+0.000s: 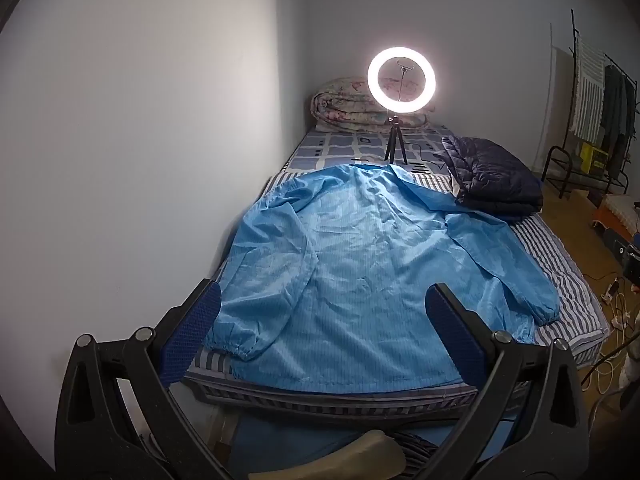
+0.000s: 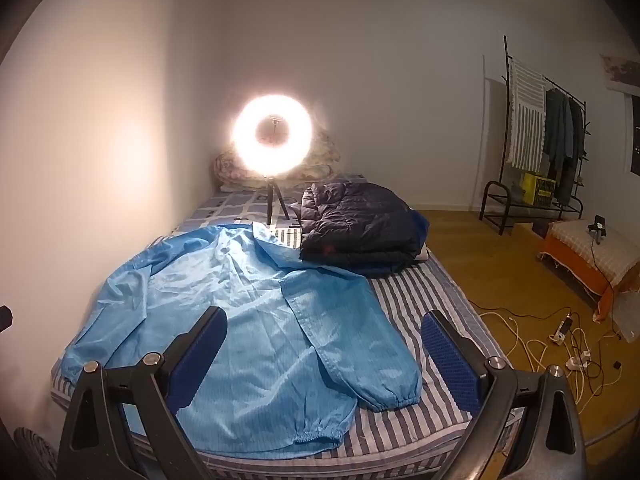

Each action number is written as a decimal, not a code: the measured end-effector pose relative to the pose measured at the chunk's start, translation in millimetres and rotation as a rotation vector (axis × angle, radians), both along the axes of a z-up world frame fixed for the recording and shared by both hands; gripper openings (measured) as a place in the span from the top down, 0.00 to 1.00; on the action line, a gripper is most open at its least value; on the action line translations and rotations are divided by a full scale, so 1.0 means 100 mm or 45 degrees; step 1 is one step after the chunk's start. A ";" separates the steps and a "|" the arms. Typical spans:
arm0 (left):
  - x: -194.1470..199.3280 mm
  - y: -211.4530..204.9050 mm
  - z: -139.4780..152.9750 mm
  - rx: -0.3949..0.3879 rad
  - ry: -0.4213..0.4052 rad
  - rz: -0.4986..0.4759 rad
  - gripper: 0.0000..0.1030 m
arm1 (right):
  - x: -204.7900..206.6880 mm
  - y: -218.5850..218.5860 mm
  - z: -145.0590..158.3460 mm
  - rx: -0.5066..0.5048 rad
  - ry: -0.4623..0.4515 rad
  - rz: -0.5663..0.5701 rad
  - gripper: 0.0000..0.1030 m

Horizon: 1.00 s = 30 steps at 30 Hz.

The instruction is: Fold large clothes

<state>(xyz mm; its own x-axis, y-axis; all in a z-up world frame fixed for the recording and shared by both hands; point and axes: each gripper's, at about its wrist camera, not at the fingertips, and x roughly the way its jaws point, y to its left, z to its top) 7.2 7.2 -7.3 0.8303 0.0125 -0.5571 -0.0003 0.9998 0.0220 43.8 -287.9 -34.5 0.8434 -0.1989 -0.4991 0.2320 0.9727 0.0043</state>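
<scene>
A large light-blue jacket [image 1: 352, 264] lies spread flat on the striped bed [image 1: 560, 264], collar at the far end, hem at the near edge, both sleeves out to the sides. In the right wrist view the same jacket [image 2: 240, 320] fills the bed's left half, its right sleeve cuff [image 2: 396, 396] resting on the striped sheet [image 2: 424, 304]. My left gripper [image 1: 324, 300] hovers above the near hem, jaws wide open, nothing between them. My right gripper [image 2: 324, 320] hangs over the jacket's right side, also open and empty.
A folded dark puffer jacket [image 1: 492, 176] lies at the bed's far right, over the blue jacket's shoulder. A lit ring light on a tripod [image 1: 400, 80] stands behind it, before a rolled quilt [image 1: 344, 108]. The wall runs along the left. Cables [image 2: 560, 344] litter the floor; a clothes rack [image 2: 540, 152] stands right.
</scene>
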 end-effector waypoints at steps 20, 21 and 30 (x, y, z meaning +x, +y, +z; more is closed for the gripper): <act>0.01 0.08 -0.08 0.010 -0.012 0.019 0.00 | 0.09 0.08 0.09 -0.035 -0.045 0.043 0.04; 0.01 0.07 -0.10 0.009 -0.002 0.028 0.00 | 0.11 0.09 0.10 -0.037 -0.044 0.047 0.04; 0.13 0.03 -0.15 0.032 0.029 0.022 0.00 | 0.22 0.20 0.18 -0.046 -0.065 0.082 0.03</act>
<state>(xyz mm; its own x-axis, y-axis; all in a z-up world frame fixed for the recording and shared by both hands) 19.9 9.8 -22.0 0.8172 0.0410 -0.5749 -0.0170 0.9988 0.0470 65.7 -268.1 -16.3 0.8792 -0.1606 -0.4486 0.1693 0.9853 -0.0211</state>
